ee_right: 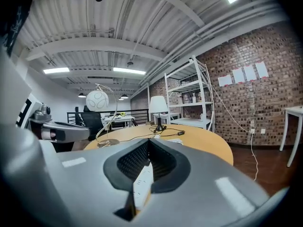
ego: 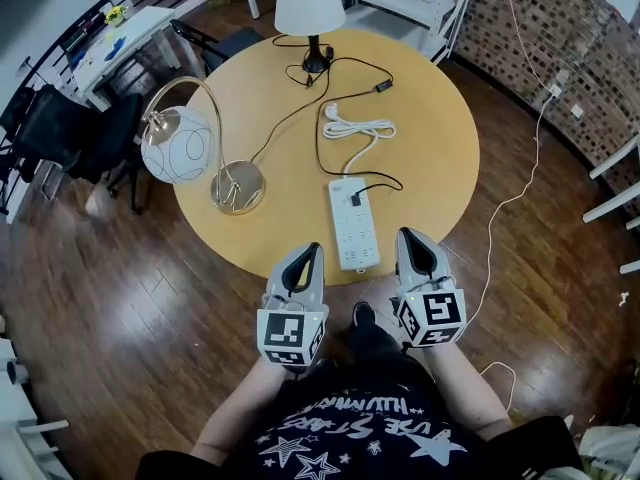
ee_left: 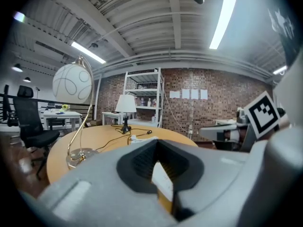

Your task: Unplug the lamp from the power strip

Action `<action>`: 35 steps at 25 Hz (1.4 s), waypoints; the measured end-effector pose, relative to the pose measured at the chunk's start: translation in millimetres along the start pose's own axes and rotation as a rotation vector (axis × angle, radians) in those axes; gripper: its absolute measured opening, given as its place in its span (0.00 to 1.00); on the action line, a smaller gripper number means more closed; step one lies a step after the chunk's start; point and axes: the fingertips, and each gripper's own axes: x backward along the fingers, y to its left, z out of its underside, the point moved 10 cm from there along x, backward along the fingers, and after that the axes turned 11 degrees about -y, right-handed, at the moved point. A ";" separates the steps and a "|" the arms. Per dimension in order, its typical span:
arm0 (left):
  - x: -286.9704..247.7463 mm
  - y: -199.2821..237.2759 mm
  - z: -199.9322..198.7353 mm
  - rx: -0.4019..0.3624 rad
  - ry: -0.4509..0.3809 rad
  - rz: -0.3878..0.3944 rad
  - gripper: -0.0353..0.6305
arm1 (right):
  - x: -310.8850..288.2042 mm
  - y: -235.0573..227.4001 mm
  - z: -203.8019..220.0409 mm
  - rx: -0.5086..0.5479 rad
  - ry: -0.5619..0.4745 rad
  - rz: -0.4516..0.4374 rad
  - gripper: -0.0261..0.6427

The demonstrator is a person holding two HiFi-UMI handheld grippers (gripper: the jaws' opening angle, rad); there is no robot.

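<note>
Both tongs are pressed together and nothing is pinched: left tongs point(ego: 313, 252), right tongs point(ego: 406, 237). They are held just off the near edge of the tabletop point(ego: 440, 158).

The power strip point(ego: 353, 230) lies between them and slightly ahead. Its long axis runs from the near edge toward the tabletop centre, and its near end almost reaches that edge. One black plug point(ego: 357, 200) is seated at the far end of the strip, with its cord leaving to the right. The cord loops back toward the far side, where the shaded table lamp point(ego: 310, 8) stands. The full run of the cord cannot be traced.

The plug is judged marginally nearer the right tongs, ahead and inboard of them. The left tongs are placed to pin the strip body. The arc lamp point(ego: 178, 143) stands at the left edge, well apart from the strip.
</note>
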 end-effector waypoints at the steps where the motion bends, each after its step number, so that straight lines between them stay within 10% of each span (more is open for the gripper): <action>1: -6.5 -0.5 4.1 -0.006 -0.002 0.002 0.06 | -5.7 -2.4 4.1 -0.007 0.007 -0.012 0.05; 18: -77.8 5.8 76.4 -0.090 0.124 -0.045 0.06 | -71.5 -14.4 55.2 -0.032 0.156 -0.223 0.05; 35: -115.7 23.8 121.9 -0.075 0.321 0.163 0.06 | -102.9 -9.1 72.8 0.009 0.286 -0.166 0.05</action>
